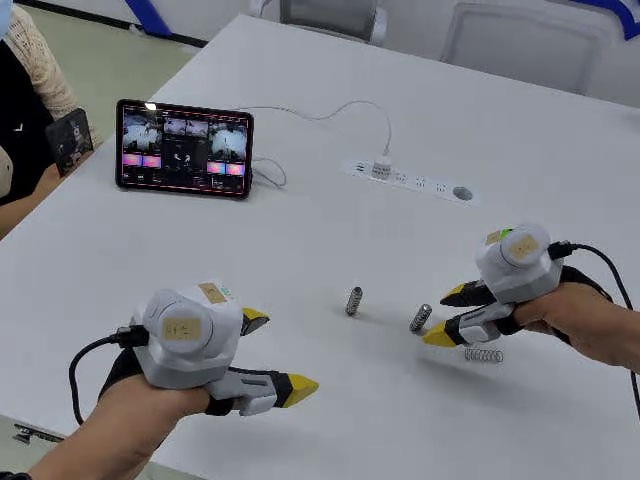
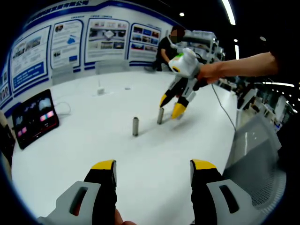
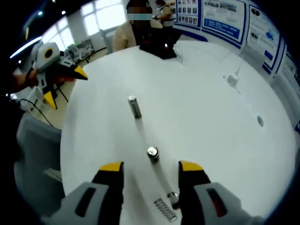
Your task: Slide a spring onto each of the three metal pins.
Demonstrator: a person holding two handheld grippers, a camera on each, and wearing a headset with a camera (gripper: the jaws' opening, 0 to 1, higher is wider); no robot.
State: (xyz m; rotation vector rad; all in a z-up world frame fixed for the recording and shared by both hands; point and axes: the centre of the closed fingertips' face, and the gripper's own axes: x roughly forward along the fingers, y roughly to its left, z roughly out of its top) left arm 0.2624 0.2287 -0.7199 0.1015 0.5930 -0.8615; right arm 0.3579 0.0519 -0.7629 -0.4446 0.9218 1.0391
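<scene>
Done: the far pin [image 1: 353,301] stands upright mid-counter [image 1: 330,220] and looks to wear its spring already.
Unsure: the near pin [image 1: 421,318], at 3 o'clock from it, leans slightly; it is too blurred to tell if it is sleeved.
Left to do: a loose spring [image 1: 484,354] lies at 5 o'clock of the near pin, so I judge you have at least one to fit.
Right side: your right claw [image 3: 151,167] is spread and empty, the near pin just ahead.
Left side: your left claw [image 2: 153,166] is spread and empty, well apart at 8 o'clock.
Containers: parts sit bare on the counter.

Pale chairs [image 1: 330,15] stood at the white table's [image 1: 330,130] far edge, greenish floor [image 1: 110,60] beside it. Beyond the table, blue-trimmed posters [image 2: 70,42] lined the wall under strip lights [image 2: 228,11].
</scene>
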